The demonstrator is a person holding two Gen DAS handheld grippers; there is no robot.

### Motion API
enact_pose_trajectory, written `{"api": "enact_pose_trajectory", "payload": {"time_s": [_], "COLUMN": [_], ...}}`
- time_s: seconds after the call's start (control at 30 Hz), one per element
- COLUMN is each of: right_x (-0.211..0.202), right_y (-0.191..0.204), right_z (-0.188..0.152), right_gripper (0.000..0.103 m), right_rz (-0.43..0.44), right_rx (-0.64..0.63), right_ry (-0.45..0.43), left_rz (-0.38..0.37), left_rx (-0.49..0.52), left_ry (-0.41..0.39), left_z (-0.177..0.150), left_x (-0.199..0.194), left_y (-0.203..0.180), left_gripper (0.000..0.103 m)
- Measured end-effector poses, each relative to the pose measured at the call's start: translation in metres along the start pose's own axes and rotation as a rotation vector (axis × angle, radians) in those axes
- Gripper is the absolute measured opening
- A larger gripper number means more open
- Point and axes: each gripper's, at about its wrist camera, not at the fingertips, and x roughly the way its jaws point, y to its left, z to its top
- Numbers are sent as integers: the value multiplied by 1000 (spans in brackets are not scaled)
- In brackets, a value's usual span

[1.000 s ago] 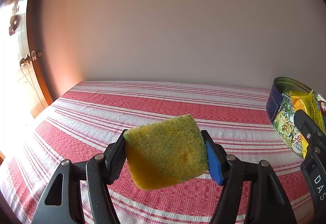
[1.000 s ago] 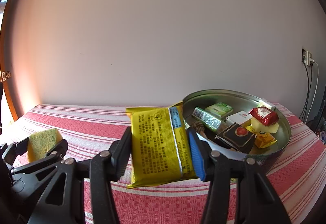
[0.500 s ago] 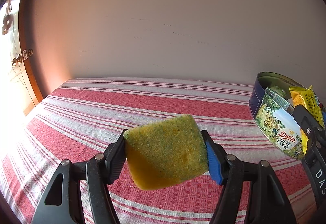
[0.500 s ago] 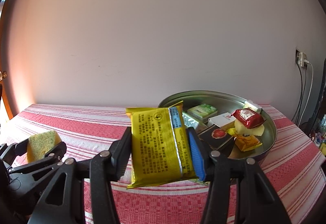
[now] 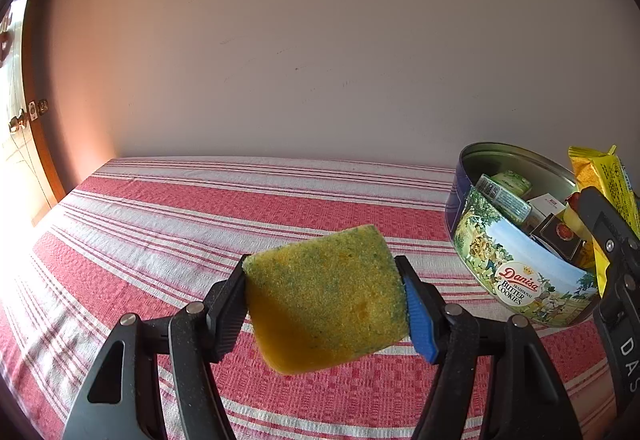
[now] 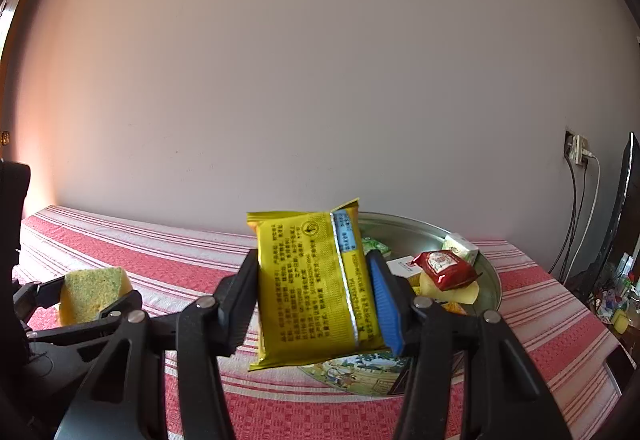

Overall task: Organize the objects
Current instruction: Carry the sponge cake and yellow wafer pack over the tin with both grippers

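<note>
Yellow packet [image 6: 316, 284], clamped in your right gripper [image 6: 314, 290], has drifted over the cookie tin [image 5: 516, 280], so you can probably drop it soon. Your left gripper [image 5: 324, 304] still pinches the sponge [image 5: 324, 300] above the striped cloth [image 5: 240, 207].

Cookie tin [image 5: 516, 272]: "Danisa Traditional Butter Cookies". Right gripper [image 5: 618, 260] body: "DAS", cut off. Yellow packet [image 6: 316, 288]: small print, illegible.
</note>
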Motion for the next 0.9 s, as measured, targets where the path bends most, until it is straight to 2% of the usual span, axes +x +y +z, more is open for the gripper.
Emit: {"api": "enact_pose_trajectory", "payload": {"time_s": [0.57,0.9], "right_x": [6,15], "right_y": [-50,-77], "right_z": [11,16], "right_gripper": [53,53], "right_rz": [-69,-124], "right_rx": [63,102], "right_ry": [-14,-22], "left_rz": [-50,-115], "left_rx": [54,72], "left_ry": [-57,-107], "left_z": [13,27], "left_x": [-12,-20], "left_y": [-51,-75], "left_gripper": [69,69]}}
